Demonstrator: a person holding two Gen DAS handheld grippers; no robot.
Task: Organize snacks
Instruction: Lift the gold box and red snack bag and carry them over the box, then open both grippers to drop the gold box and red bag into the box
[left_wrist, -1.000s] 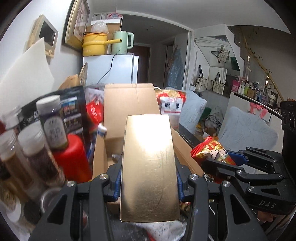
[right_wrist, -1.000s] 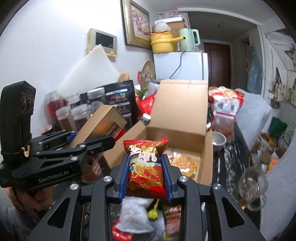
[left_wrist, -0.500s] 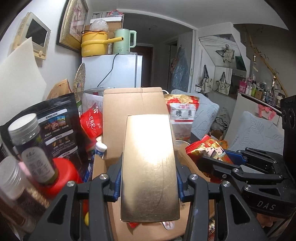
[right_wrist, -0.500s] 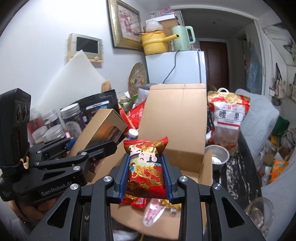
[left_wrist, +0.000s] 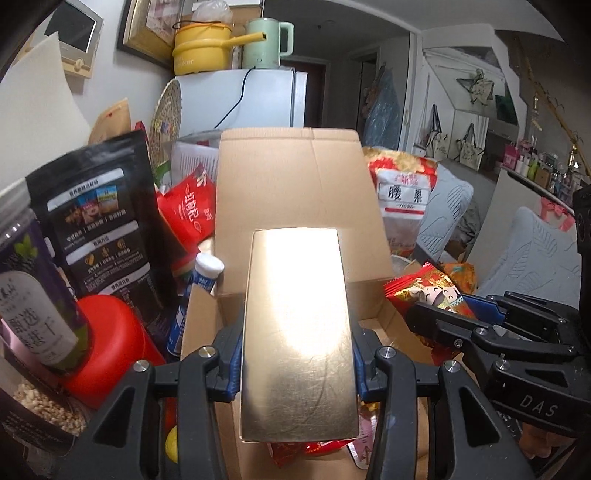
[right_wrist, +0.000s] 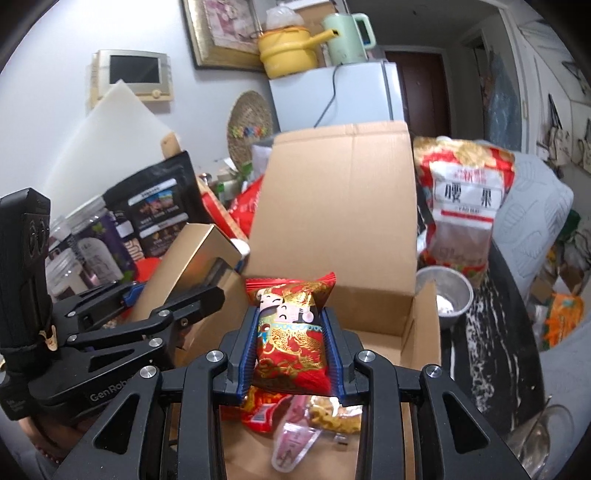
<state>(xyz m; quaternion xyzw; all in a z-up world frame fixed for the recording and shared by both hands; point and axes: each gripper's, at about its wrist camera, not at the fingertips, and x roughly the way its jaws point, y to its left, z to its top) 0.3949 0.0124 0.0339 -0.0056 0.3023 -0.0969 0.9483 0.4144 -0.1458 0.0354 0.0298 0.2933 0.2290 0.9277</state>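
1. Left gripper (left_wrist: 297, 363) has its fingers clamped on a shiny gold box (left_wrist: 297, 339), held over the open cardboard box (left_wrist: 295, 206).
2. Right gripper (right_wrist: 291, 350) fingers pinch a red snack packet (right_wrist: 290, 332) above that same box, loose snacks (right_wrist: 325, 417) inside underneath.

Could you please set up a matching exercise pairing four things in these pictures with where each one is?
Things:
1. gold box
2. red packet
3. yellow pot
4. metal bowl

Places:
A. on top of the fridge
B. on the table, right of the carton
C. clamped in the left tongs
D. clamped in the right tongs

Pairs: 1-C, 2-D, 3-A, 4-B
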